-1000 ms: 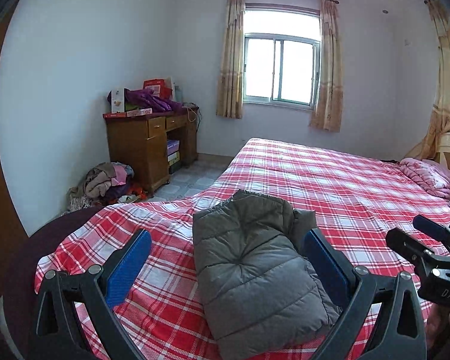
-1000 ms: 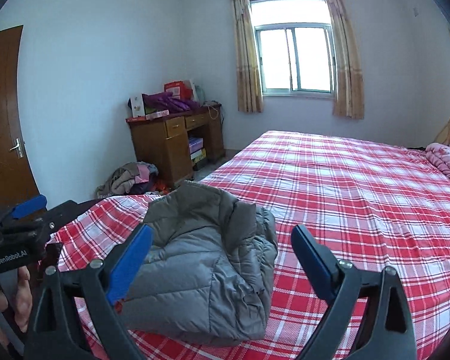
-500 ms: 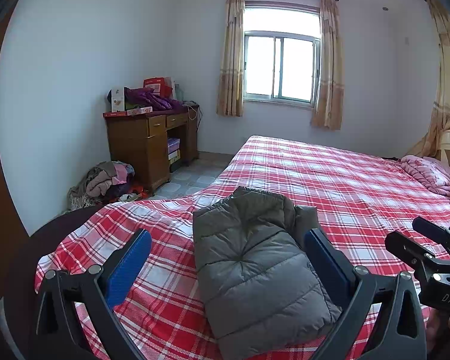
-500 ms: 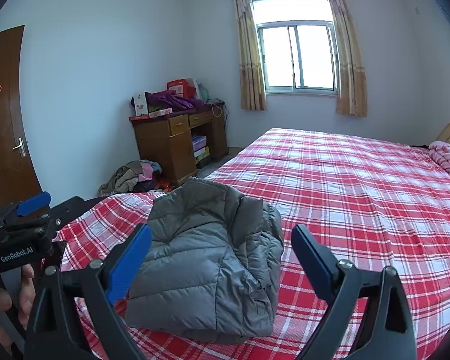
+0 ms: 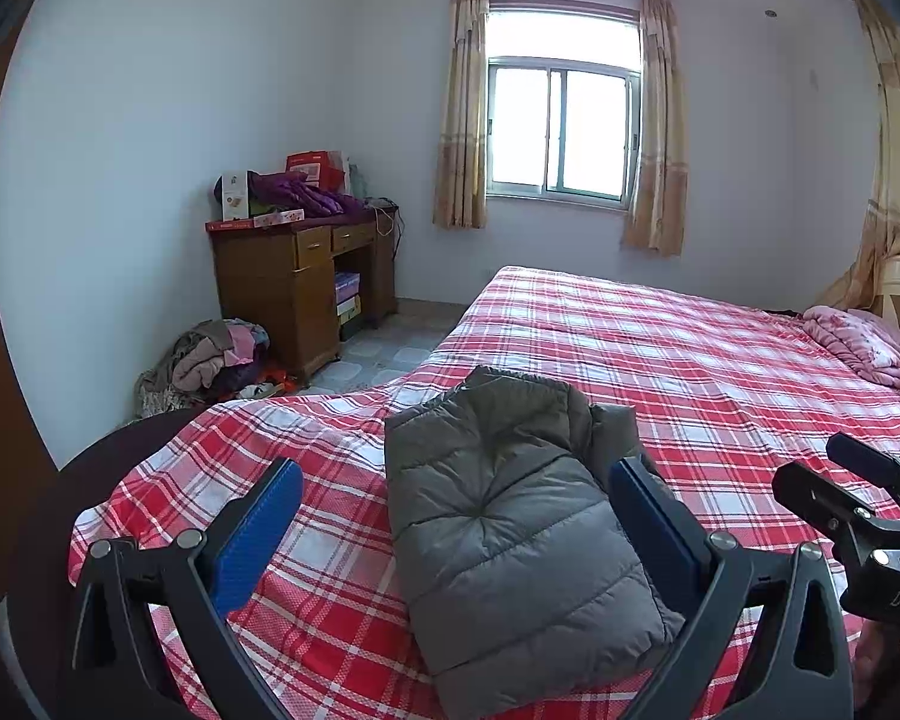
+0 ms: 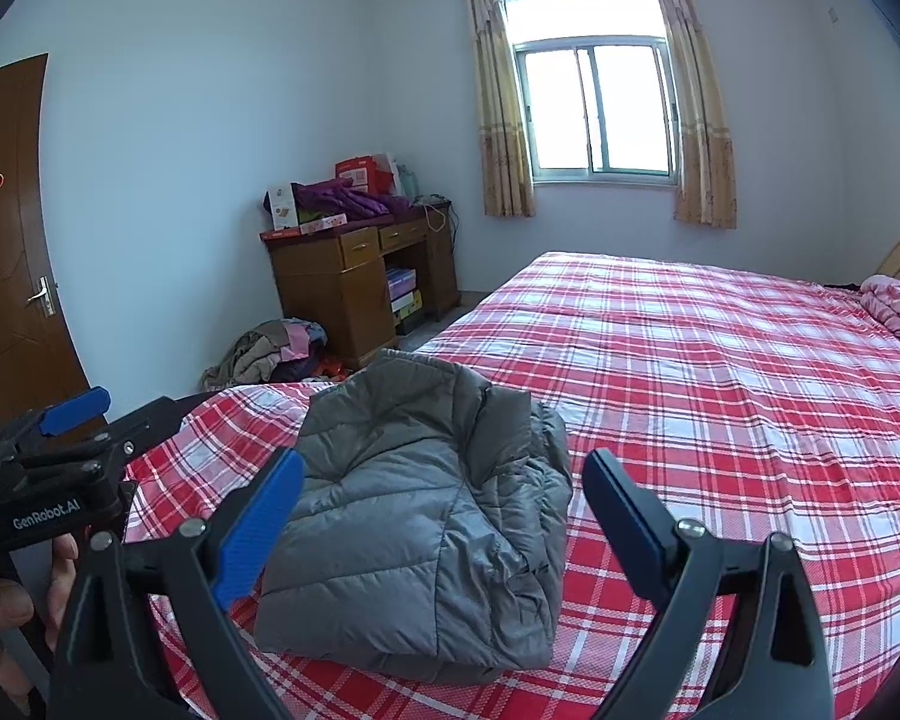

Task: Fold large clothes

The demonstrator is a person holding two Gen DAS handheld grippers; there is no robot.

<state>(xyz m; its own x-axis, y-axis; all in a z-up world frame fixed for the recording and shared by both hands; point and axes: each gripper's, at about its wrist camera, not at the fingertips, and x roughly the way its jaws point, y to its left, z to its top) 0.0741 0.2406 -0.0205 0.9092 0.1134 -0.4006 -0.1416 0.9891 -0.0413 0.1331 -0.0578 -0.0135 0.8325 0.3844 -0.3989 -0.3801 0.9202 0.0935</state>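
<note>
A grey puffer jacket [image 5: 510, 516] lies folded into a compact bundle on the near corner of the bed with the red plaid sheet [image 5: 690, 360]. It also shows in the right wrist view [image 6: 426, 516]. My left gripper [image 5: 456, 516] is open and empty, held above and in front of the jacket, apart from it. My right gripper [image 6: 444, 516] is open and empty too, held back from the jacket. The right gripper shows at the right edge of the left wrist view [image 5: 858, 498], and the left gripper shows at the left edge of the right wrist view [image 6: 66, 438].
A wooden desk [image 5: 294, 282] with boxes and purple cloth on top stands by the far left wall. A heap of clothes [image 5: 210, 360] lies on the floor beside it. A pink quilt [image 5: 864, 342] lies at the bed's far right. A brown door [image 6: 6, 240] is at left.
Both grippers have drawn back and risen slightly, still open. The folded jacket has not moved on the bed.
</note>
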